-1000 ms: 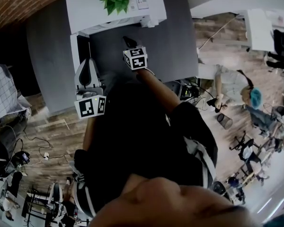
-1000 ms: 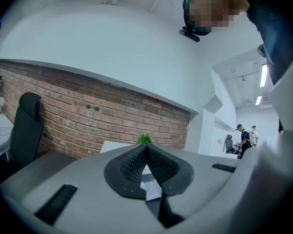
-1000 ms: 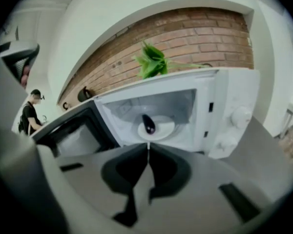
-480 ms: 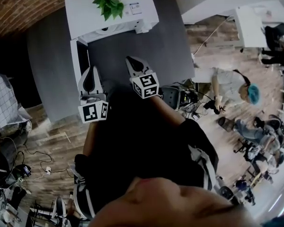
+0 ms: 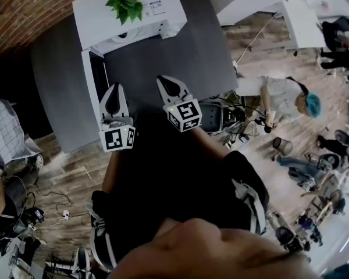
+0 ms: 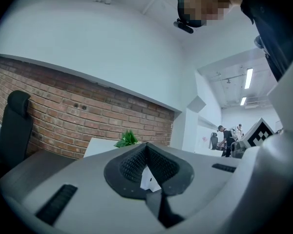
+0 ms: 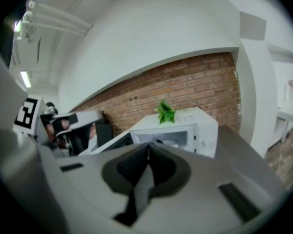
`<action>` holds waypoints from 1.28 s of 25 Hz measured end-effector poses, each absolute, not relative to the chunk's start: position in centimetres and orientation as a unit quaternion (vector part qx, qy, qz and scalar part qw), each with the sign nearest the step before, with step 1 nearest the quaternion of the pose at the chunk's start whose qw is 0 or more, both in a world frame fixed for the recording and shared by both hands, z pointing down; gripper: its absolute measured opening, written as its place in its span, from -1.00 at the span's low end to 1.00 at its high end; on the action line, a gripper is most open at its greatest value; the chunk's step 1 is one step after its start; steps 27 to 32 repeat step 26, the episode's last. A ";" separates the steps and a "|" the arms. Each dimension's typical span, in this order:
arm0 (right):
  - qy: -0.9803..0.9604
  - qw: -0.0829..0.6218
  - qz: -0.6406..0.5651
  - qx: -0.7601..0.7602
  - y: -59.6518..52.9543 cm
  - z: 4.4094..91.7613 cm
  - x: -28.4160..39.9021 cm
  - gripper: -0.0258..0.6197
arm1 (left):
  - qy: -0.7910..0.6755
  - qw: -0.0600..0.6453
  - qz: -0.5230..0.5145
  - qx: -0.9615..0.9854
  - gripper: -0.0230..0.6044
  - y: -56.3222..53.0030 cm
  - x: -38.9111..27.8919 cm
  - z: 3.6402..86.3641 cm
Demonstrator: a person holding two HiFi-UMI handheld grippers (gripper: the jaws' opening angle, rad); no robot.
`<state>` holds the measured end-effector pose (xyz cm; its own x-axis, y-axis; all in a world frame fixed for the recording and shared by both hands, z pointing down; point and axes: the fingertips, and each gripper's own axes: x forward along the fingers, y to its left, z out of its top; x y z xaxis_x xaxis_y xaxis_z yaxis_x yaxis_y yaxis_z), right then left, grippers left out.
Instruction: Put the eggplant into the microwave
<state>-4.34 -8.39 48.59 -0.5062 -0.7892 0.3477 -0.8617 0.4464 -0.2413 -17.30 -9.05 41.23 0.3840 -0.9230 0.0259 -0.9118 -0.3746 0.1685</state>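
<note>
The white microwave (image 5: 134,22) stands at the far end of the dark grey table (image 5: 198,57), with its door (image 5: 88,77) swung open to the left. In the right gripper view a small dark shape lies inside the microwave (image 7: 185,128); I cannot tell whether it is the eggplant. My right gripper (image 5: 168,85) hangs over the table in front of the microwave, shut and holding nothing (image 7: 147,147). To its left my left gripper (image 5: 113,92) is beside the open door, its jaws together and empty (image 6: 146,147).
A green plant (image 5: 123,3) sits on top of the microwave. A brick wall (image 6: 63,116) runs behind the table, and a black chair (image 6: 14,126) stands at the left. People and office chairs are on the wooden floor at the right (image 5: 291,103).
My right gripper has drawn back from the microwave's opening toward me and risen, still shut. The left gripper has shifted slightly beside the door.
</note>
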 end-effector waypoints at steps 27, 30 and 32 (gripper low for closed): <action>-0.842 0.071 0.180 0.503 -7.2 47.8 -3.0 -0.83 | -0.531 0.075 -0.033 0.844 -0.82 -8.2 -15.0 41.3; -0.842 0.071 0.180 0.503 -7.2 47.8 -3.0 -0.83 | -0.531 0.075 -0.033 0.844 -0.82 -8.2 -15.0 41.3; -0.842 0.071 0.180 0.503 -7.2 47.8 -3.0 -0.83 | -0.531 0.075 -0.033 0.844 -0.82 -8.2 -15.0 41.3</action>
